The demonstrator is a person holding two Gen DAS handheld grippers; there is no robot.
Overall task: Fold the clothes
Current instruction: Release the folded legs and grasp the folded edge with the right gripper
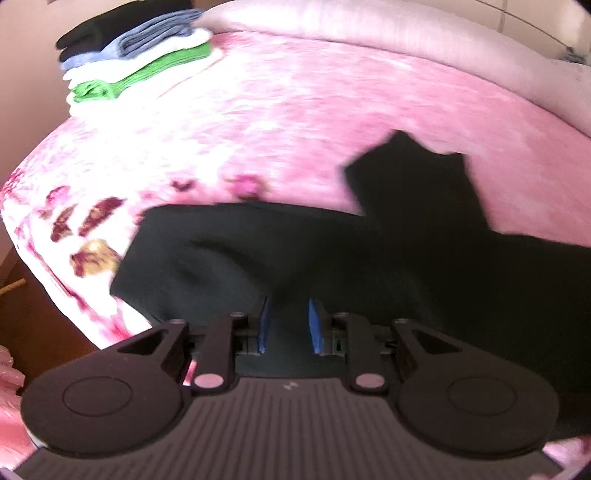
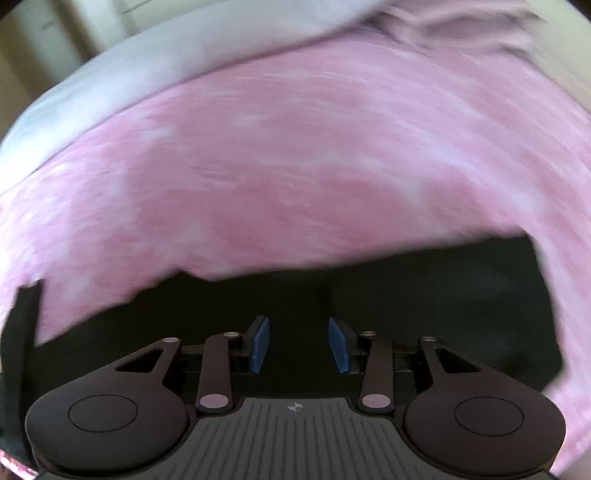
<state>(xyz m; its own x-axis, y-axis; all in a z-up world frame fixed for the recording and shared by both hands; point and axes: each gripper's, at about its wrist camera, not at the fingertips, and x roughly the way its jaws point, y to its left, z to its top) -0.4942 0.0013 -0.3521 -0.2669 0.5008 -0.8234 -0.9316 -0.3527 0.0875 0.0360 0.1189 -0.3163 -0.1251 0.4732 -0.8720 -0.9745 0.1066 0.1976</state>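
A black garment (image 1: 332,258) lies spread flat on a pink blanket (image 1: 332,110), with one part sticking up toward the back right. My left gripper (image 1: 289,302) hovers over the garment's near edge. Its blue pads (image 1: 264,328) stand a little apart and no cloth is pinched between them. In the right wrist view the same black garment (image 2: 406,302) fills the lower half, on the pink blanket (image 2: 295,166). My right gripper (image 2: 298,320) is above it, jaws wide apart and empty.
A stack of folded clothes (image 1: 136,62) in black, blue, white and green sits at the bed's far left corner. A pale pink quilt (image 1: 369,26) runs along the back. The bed's left edge drops to brown wooden furniture (image 1: 22,314).
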